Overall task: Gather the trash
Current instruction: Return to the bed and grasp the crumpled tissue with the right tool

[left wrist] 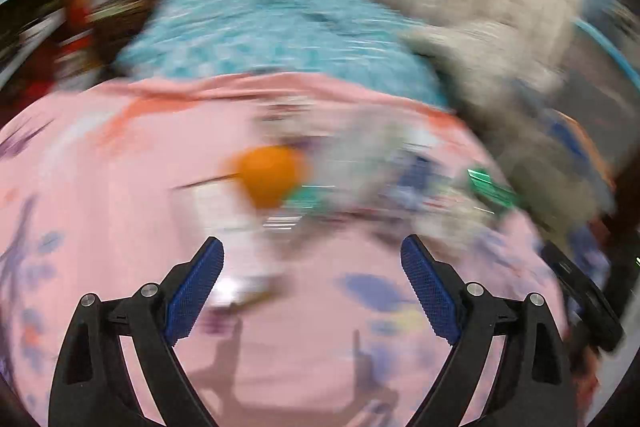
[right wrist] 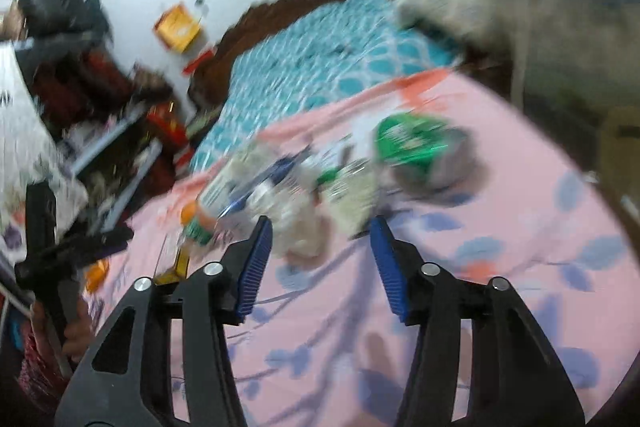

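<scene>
Both views are motion-blurred. A heap of trash lies on the pink floral bedsheet [left wrist: 100, 187]: clear plastic wrappers [left wrist: 380, 167], an orange blob [left wrist: 270, 179] and a green packet [left wrist: 492, 187]. My left gripper [left wrist: 312, 247] is open wide above the sheet, short of the heap, with a white scrap [left wrist: 248, 259] lying by its left pad. In the right wrist view the wrappers [right wrist: 280, 179], green packet [right wrist: 412, 143] and an orange-topped piece [right wrist: 196, 223] sit just beyond my right gripper [right wrist: 320, 227], whose jaws stand apart with nothing pressed between them.
A teal patterned blanket [right wrist: 320, 67] covers the bed beyond the pink sheet. A large beige bundle [right wrist: 500, 7] lies at the right. Cluttered shelves [right wrist: 100, 107] stand left of the bed. A hand [right wrist: 76, 327] holds the other gripper at the left edge.
</scene>
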Demonstrator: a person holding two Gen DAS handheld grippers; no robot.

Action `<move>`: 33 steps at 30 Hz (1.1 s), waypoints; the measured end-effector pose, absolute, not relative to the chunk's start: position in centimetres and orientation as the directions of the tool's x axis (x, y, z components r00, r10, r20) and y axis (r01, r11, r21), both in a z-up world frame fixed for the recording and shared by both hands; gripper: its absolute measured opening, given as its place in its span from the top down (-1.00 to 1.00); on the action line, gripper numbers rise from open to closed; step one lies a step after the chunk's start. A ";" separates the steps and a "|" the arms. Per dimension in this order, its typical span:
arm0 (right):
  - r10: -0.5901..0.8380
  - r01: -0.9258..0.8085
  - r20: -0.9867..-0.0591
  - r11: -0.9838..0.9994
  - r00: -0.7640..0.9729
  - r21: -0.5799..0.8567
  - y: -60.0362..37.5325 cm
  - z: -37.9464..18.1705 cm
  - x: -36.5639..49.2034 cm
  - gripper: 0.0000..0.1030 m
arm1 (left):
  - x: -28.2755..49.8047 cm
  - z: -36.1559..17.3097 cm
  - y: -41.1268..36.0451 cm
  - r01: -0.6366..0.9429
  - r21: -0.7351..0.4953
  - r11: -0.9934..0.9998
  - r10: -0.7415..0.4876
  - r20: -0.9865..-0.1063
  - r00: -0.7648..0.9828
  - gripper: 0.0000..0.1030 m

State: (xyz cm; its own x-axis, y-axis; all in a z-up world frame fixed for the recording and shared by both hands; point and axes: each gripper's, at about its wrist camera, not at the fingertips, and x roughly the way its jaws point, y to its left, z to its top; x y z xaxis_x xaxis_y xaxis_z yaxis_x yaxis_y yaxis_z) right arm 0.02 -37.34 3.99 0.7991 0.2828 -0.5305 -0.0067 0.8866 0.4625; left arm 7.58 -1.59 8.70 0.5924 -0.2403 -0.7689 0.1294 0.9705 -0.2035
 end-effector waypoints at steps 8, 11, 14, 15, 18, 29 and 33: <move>0.197 -0.026 -0.663 0.966 0.722 0.258 -30.9 2.0 6.2 -0.52 | 11.0 4.3 0.2 0.013 -0.198 0.980 -0.175 -0.834 0.524 -0.81; 0.173 -0.009 -0.689 0.972 0.703 0.234 -30.3 1.4 7.8 -0.52 | 11.3 2.9 -0.7 0.030 -0.150 0.988 -0.144 -0.843 0.518 -0.83; 0.165 -0.001 -0.711 0.974 0.684 0.226 -29.9 0.7 9.1 -0.23 | 11.6 1.9 -1.1 0.027 -0.123 0.992 -0.120 -0.857 0.501 -0.80; 0.170 -0.003 -0.717 0.974 0.676 0.228 -29.7 0.6 9.3 -0.05 | 11.4 1.4 -0.8 0.024 -0.126 0.992 -0.121 -0.858 0.499 -0.77; 0.180 -0.005 -0.724 0.971 0.666 0.237 -29.6 0.3 9.0 0.25 | 11.2 1.4 -0.4 0.037 -0.131 0.991 -0.130 -0.841 0.526 -0.41; 0.277 -0.035 -0.657 0.934 0.701 0.356 -30.2 0.8 0.8 0.32 | 6.2 3.3 1.5 0.114 -0.218 0.969 -0.244 -0.802 0.546 -0.21; 0.285 -0.014 -0.644 0.920 0.710 0.391 -31.0 0.6 -1.6 0.32 | 2.8 4.8 0.0 0.227 -0.231 0.946 -0.321 -0.758 0.568 -0.20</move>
State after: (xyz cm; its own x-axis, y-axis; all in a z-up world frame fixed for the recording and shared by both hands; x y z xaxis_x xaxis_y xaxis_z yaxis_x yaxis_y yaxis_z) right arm -1.64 -31.04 0.59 0.7104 0.2846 -0.6438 -0.0143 0.9203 0.3910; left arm 2.75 0.00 4.83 0.5683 -0.3211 -0.7576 0.2268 0.9462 -0.2309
